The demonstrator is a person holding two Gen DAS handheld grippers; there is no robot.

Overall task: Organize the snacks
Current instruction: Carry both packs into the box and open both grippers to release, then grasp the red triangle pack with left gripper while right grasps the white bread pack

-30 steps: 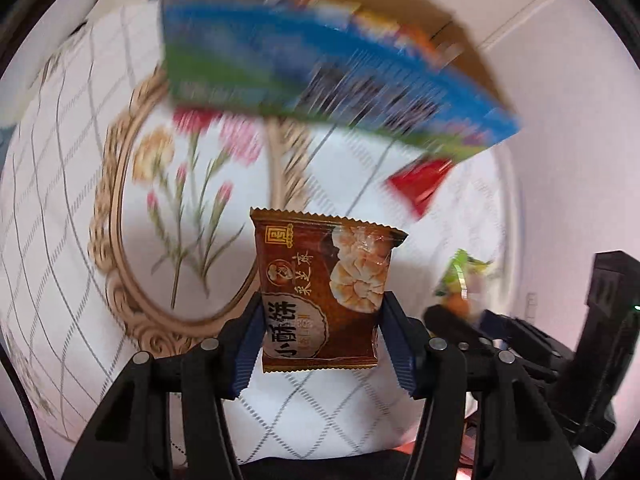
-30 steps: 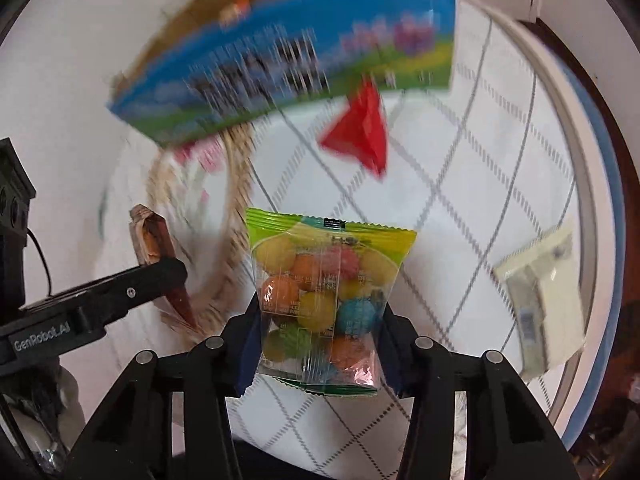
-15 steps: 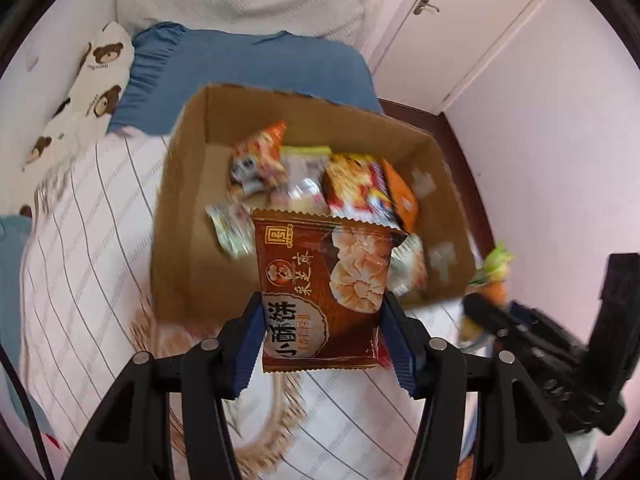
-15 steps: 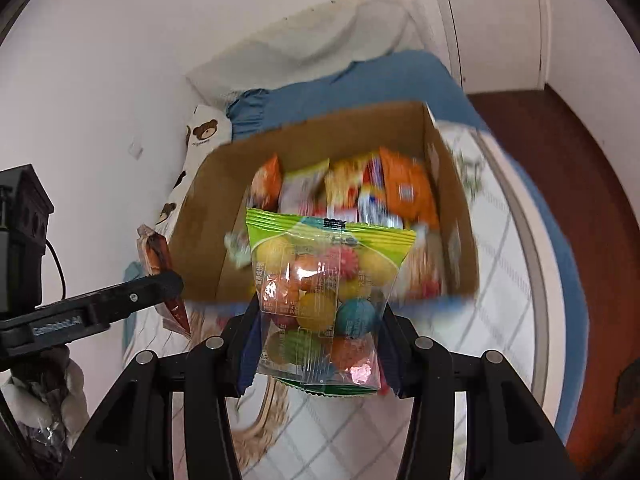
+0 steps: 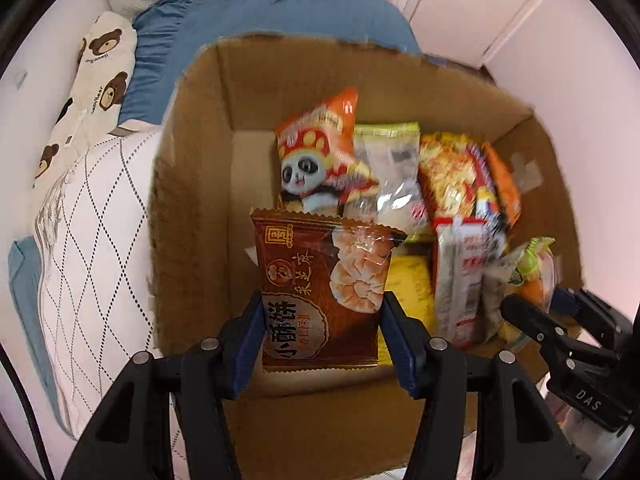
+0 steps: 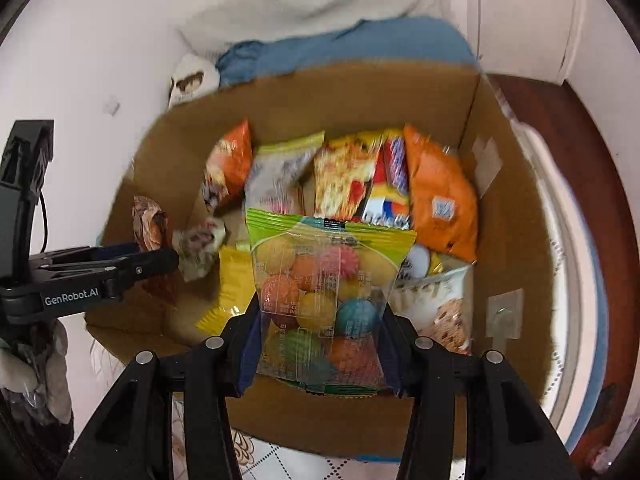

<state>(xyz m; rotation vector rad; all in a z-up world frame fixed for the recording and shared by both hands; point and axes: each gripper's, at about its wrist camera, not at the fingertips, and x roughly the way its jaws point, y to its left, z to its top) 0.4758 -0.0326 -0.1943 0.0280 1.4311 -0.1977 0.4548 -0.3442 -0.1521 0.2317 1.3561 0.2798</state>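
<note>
**Both packets now hang over the open box**

A second ago both views showed the patterned cloth with the box blurred at the top edge; now the cardboard box (image 5: 192,208) fills both views, its open top facing the cameras, and both packets hang above its inside.

The left gripper (image 5: 323,338) is closed on the brown pastry packet (image 5: 320,292), its blue pads pressing the packet's two side edges near the bottom. The packet stands upright in the view, long axis running near to far, crimped top edge pointing away from the camera toward the far wall of the box, printed face toward the camera. It hangs over the left part of the box, where bare floor shows.

The right gripper (image 6: 320,344) is clamped the same way on the clear candy bag (image 6: 328,292) with the green top band and coloured balls inside. Its long axis also runs near to far, green band at the far end. It hangs over the middle of the box.

Inside, snacks lie packed against the far and right walls: an orange panda packet (image 5: 320,148), a pale bag, a red-and-yellow packet, an orange bag (image 6: 440,200) at the right wall, and a yellow packet (image 6: 232,280) near the front. Each gripper shows at the side of the other's view. Behind the box lie a blue pillow (image 5: 248,20) and a bear-print pillow (image 5: 96,80).
</note>
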